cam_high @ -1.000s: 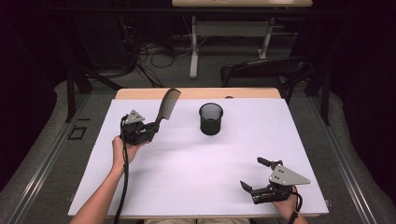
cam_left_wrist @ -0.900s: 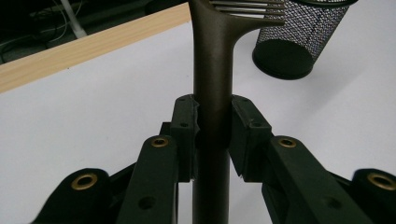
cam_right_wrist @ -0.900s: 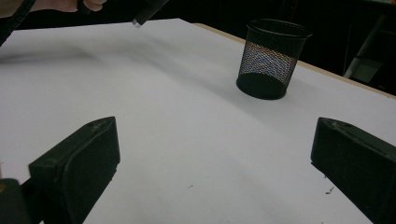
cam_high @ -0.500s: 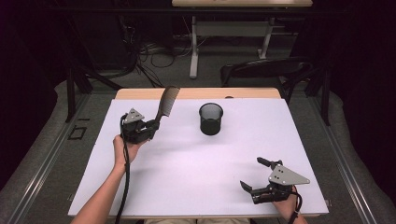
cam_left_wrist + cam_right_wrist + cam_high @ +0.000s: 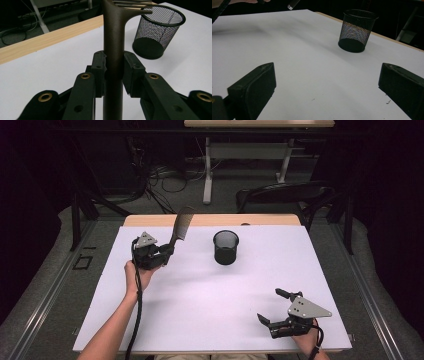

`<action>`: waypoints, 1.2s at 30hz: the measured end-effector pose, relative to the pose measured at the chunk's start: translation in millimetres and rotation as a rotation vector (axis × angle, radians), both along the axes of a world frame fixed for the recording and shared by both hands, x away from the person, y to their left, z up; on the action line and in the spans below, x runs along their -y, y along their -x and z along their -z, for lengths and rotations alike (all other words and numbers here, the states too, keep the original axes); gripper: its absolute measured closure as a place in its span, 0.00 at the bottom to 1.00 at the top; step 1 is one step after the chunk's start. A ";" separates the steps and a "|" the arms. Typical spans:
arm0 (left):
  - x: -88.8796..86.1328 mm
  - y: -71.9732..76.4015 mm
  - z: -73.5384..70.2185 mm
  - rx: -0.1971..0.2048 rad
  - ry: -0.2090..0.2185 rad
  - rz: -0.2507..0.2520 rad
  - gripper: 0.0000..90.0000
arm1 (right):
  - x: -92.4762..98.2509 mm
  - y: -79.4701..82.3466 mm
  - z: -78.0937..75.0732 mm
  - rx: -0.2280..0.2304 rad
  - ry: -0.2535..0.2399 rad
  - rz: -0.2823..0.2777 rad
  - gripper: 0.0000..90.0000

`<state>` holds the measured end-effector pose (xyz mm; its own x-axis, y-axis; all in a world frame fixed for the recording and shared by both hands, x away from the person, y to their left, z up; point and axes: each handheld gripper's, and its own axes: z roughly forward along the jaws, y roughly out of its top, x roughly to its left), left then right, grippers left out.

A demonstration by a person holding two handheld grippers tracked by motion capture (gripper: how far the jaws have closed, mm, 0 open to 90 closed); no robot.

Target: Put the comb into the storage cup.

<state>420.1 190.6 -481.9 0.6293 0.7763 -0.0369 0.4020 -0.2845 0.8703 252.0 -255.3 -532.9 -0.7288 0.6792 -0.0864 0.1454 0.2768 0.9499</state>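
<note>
My left gripper (image 5: 166,252) is shut on the handle of a dark brown comb (image 5: 181,226), held above the left part of the white table sheet (image 5: 210,305). In the left gripper view the comb's handle (image 5: 113,45) runs up between the two pads, its toothed part at the top edge. A black mesh cup (image 5: 226,247) stands upright to the right of the comb; it also appears as the mesh cup (image 5: 157,32) and the mesh cup (image 5: 356,30). My right gripper (image 5: 270,307) rests near the table's front right edge, jaws wide open with nothing between them.
A bare wooden strip (image 5: 210,220) runs along the table's far edge. Beyond it stand a dark chair (image 5: 285,197), table legs and cables on the floor. The person's left forearm (image 5: 112,330) comes in from the bottom left.
The left gripper and comb have shifted very slightly; the comb's tilt is nearly the same. The right gripper has stayed still.
</note>
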 end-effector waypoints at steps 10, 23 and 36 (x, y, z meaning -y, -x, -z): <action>4.1 -3.9 -9.1 0.016 0.013 -0.003 0.81 | -0.1 0.0 0.1 -0.001 -0.002 -0.001 0.01; 12.7 -10.4 -17.9 0.029 0.026 0.000 0.81 | 0.2 -0.3 0.3 -0.004 -0.001 0.000 0.01; 22.4 -19.4 -26.5 0.039 0.045 0.002 0.81 | 0.5 -0.2 0.2 -0.001 0.000 -0.001 0.01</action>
